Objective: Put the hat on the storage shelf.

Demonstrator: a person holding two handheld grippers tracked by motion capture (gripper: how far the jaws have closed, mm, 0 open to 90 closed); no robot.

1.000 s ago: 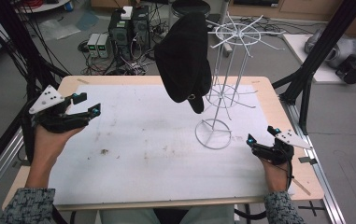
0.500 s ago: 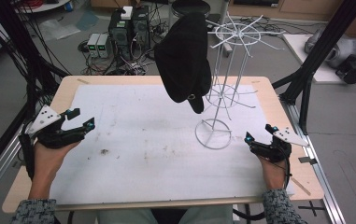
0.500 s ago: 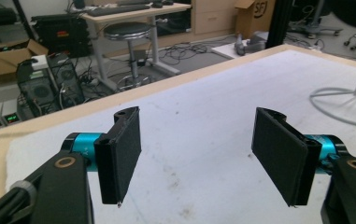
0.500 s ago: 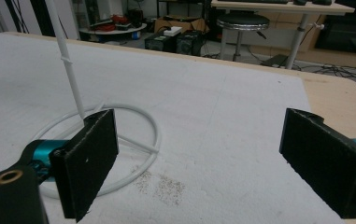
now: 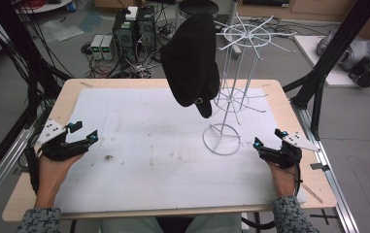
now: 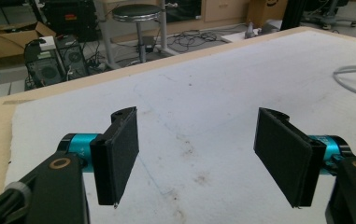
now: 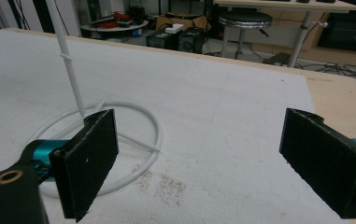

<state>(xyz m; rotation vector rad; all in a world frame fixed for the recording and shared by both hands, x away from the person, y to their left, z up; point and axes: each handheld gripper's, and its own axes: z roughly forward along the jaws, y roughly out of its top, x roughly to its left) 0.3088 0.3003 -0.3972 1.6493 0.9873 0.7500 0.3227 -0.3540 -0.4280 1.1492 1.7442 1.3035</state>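
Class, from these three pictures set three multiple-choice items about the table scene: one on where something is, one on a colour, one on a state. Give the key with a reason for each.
1. Where is the black cap?
A. Hanging on the white wire rack
B. Lying flat on the white mat
C. Between the left gripper's jaws

2. What colour is the mat that covers the wooden table?
A. Black
B. White
C. Green

3. How do the jaws of the two grippers stand?
A. Both shut
B. Left shut, right open
C. Both open

Key:
1 A, the high view shows the cap draped off the rack's upper arms, clear of the mat.
2 B, the mat shows white with a few brown stains.
3 C, the left gripper and the right gripper each show a wide gap between their pads, with nothing held.
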